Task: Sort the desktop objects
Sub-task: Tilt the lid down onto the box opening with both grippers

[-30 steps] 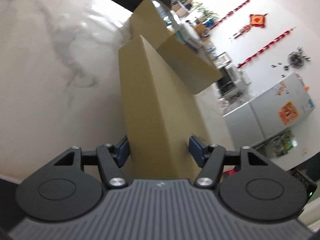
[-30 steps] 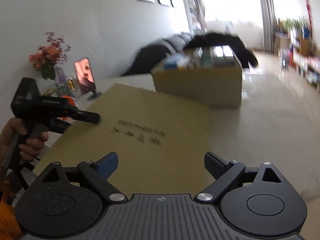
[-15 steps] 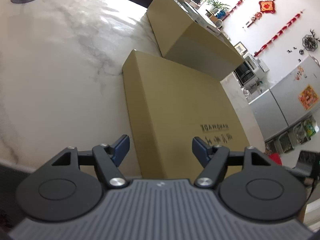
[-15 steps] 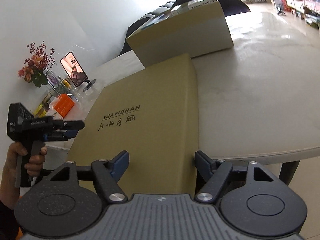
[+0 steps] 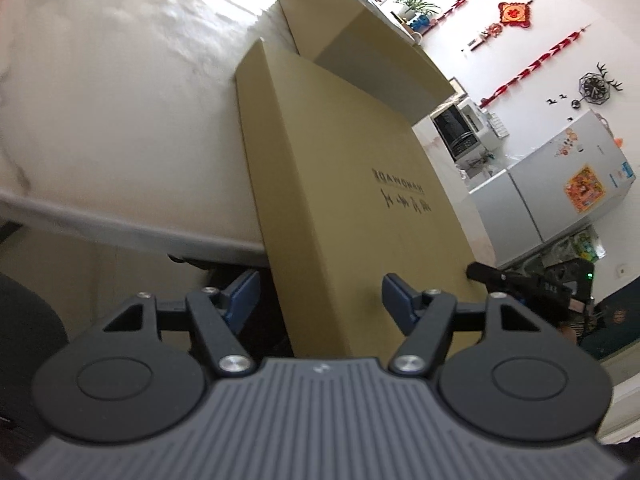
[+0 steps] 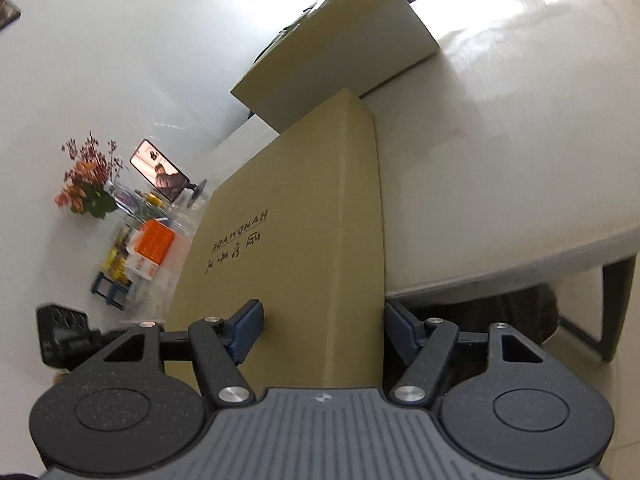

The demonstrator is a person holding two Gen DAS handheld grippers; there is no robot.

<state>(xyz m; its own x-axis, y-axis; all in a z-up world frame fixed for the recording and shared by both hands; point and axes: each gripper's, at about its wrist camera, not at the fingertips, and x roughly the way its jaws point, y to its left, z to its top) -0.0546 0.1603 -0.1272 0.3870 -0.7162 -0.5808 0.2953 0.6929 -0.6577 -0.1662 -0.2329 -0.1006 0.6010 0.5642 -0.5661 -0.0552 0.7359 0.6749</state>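
Observation:
A flat tan box lid printed "HANDMADE" (image 5: 360,184) lies tilted over the near edge of the white marble table (image 5: 120,100), its far end against a large tan cardboard box (image 5: 360,40). My left gripper (image 5: 320,300) straddles the lid's near left corner with jaws wide. My right gripper (image 6: 322,328) straddles the near right corner of the lid (image 6: 304,240), jaws wide around its edge. The big box also shows in the right wrist view (image 6: 340,52). Each gripper shows in the other's view, the right one (image 5: 532,284) and the left one (image 6: 64,336).
A phone on a stand (image 6: 160,170), flowers (image 6: 88,184) and an orange box (image 6: 154,246) stand at the table's left side. A fridge (image 5: 560,184) and a microwave (image 5: 452,132) are beyond the table. A table leg (image 6: 616,304) is at the right.
Both grippers have drawn back and dropped below the table edge. The lid has slid toward me and now overhangs the near edge, tilted.

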